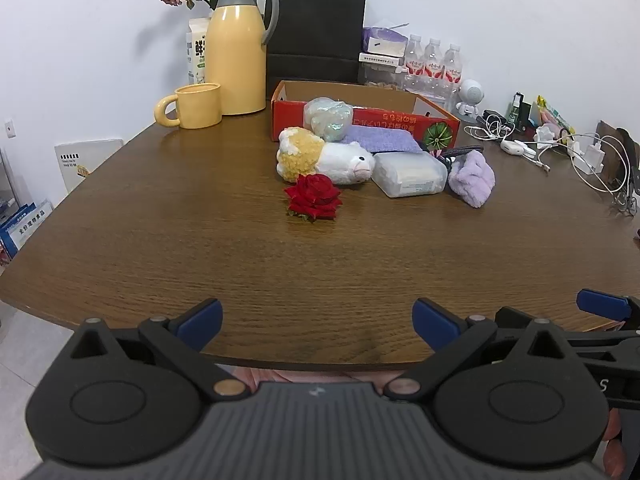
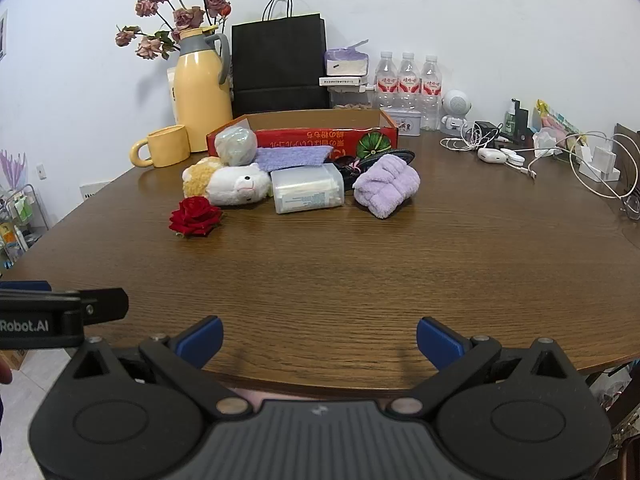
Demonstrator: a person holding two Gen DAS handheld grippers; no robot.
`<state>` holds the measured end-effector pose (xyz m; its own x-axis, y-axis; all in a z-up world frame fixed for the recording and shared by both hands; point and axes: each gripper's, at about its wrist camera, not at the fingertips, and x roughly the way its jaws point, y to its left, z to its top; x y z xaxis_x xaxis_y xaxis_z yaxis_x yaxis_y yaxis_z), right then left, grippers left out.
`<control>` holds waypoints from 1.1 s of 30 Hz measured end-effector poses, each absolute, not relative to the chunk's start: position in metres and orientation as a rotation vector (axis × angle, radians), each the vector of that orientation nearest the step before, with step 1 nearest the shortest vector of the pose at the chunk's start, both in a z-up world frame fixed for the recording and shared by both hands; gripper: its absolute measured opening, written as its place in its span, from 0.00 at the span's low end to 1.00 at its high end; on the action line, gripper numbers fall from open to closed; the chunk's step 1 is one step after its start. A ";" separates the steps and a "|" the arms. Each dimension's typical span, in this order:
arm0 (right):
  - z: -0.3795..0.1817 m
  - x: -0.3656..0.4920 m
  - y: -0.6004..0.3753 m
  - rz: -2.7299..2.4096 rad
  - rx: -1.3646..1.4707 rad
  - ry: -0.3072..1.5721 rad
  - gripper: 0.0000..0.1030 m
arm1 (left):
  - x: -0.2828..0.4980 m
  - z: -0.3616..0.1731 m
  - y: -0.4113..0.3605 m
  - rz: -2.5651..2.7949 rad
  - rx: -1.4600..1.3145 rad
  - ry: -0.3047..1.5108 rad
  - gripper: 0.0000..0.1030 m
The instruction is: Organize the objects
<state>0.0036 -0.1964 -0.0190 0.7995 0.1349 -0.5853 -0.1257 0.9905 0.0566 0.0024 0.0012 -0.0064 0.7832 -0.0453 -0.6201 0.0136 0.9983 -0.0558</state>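
The left gripper (image 1: pixel 316 322) and the right gripper (image 2: pixel 320 340) both hang over the near curved edge of the brown wood-grain table (image 1: pixel 200 240), each with its blue-padded jaws spread wide and nothing between them. A broad bare stretch of tabletop lies between that edge and the cluster of things near the middle. From left to right there: one red fabric rose (image 2: pixel 195 216), nearest the edge; one white and yellow plush alpaca (image 2: pixel 230 184) lying on its side; one pale iridescent wrapped ball (image 2: pixel 235 146) just behind it; one flat lilac knitted cloth (image 2: pixel 294 158); one clear plastic box of cotton swabs (image 2: pixel 307 194); one folded lilac fleece towel (image 2: pixel 387 186). Behind them stands one shallow red cardboard box (image 2: pixel 320 136), open-topped (its inside cannot be seen from here). Along the wall stand three plastic water bottles (image 2: pixel 408 78).
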 end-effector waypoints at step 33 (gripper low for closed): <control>-0.016 0.002 -0.200 0.089 -0.029 0.583 1.00 | 0.003 -0.010 0.000 -0.029 -0.051 0.676 1.00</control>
